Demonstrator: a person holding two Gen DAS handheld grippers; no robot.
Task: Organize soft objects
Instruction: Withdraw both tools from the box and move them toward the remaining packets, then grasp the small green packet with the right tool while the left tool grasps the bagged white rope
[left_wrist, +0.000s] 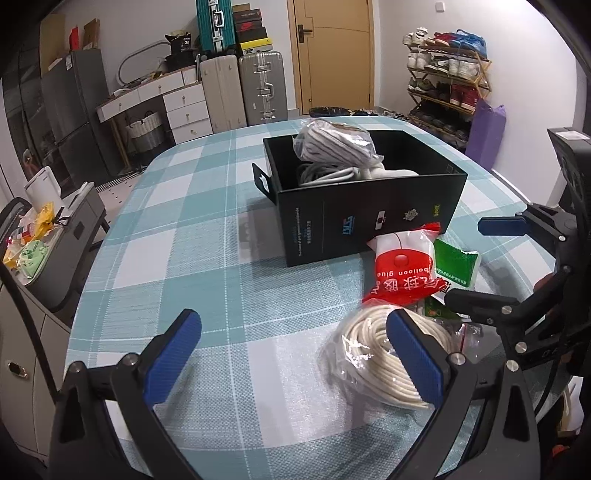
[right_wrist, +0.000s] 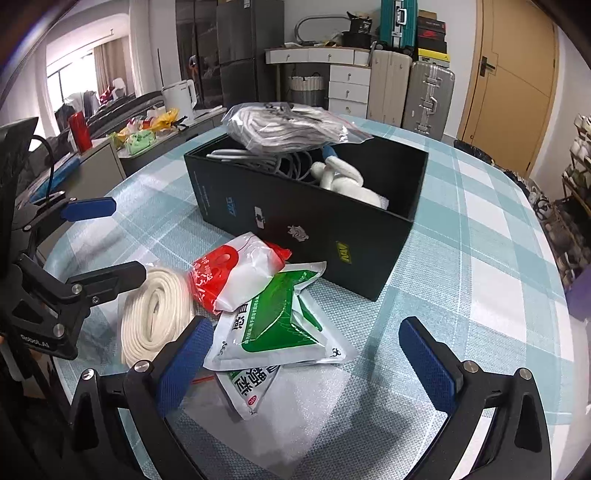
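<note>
A black box (left_wrist: 369, 210) (right_wrist: 306, 225) stands on the checked table. It holds a bagged grey cord (left_wrist: 332, 142) (right_wrist: 284, 125), loose cables and a white soft item (right_wrist: 347, 181). In front of it lie a red-and-white balloon glue bag (left_wrist: 402, 266) (right_wrist: 236, 269), green-and-white packets (left_wrist: 456, 264) (right_wrist: 280, 325) and a bagged coil of white rope (left_wrist: 376, 358) (right_wrist: 155, 314). My left gripper (left_wrist: 291, 354) is open and empty, its right finger over the rope coil. My right gripper (right_wrist: 306, 362) is open and empty, just above the green packets.
The table (left_wrist: 184, 229) carries a teal and white checked cloth. A grey cabinet with snacks and a kettle (left_wrist: 40, 206) stands at the table's left. Suitcases (left_wrist: 243, 88), a white desk, a door and a shoe rack (left_wrist: 447, 81) line the far wall.
</note>
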